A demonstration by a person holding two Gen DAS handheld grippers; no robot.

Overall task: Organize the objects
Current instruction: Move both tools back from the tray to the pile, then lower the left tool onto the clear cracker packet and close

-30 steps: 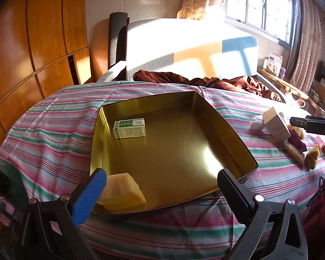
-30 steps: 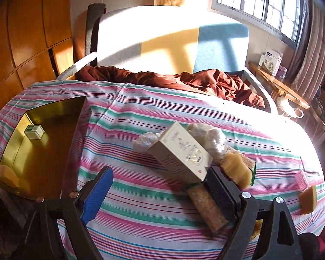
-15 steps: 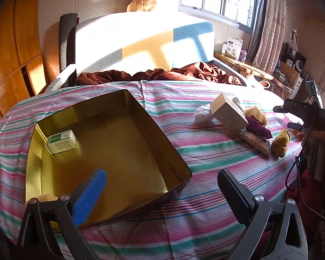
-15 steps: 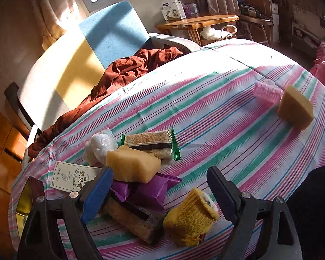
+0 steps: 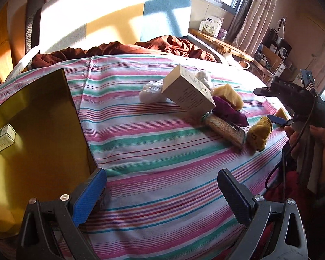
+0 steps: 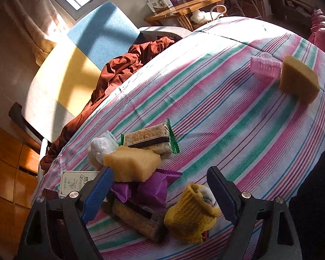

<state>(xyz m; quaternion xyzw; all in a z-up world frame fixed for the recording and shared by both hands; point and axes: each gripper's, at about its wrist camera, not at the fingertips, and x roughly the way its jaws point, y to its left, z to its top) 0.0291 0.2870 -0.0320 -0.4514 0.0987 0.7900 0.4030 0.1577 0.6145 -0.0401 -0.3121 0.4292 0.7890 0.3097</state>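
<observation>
Two tongs, both spread wide and gripping nothing: left tongs at lower centre of their view, right tongs low over the heap. Yellow knit sock lies lower centre on the striped tabletop, touching the purple wrapper (sponge perched above). Gold tin, left edge, likely destination. Advice: straddle the sock alone, clear of the wrapper, before squeezing.

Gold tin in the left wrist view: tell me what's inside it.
Inside the gold tin lies one small green-and-white box against the left wall. The tin's near-left part runs out of frame, so anything else there cannot be seen.
</observation>
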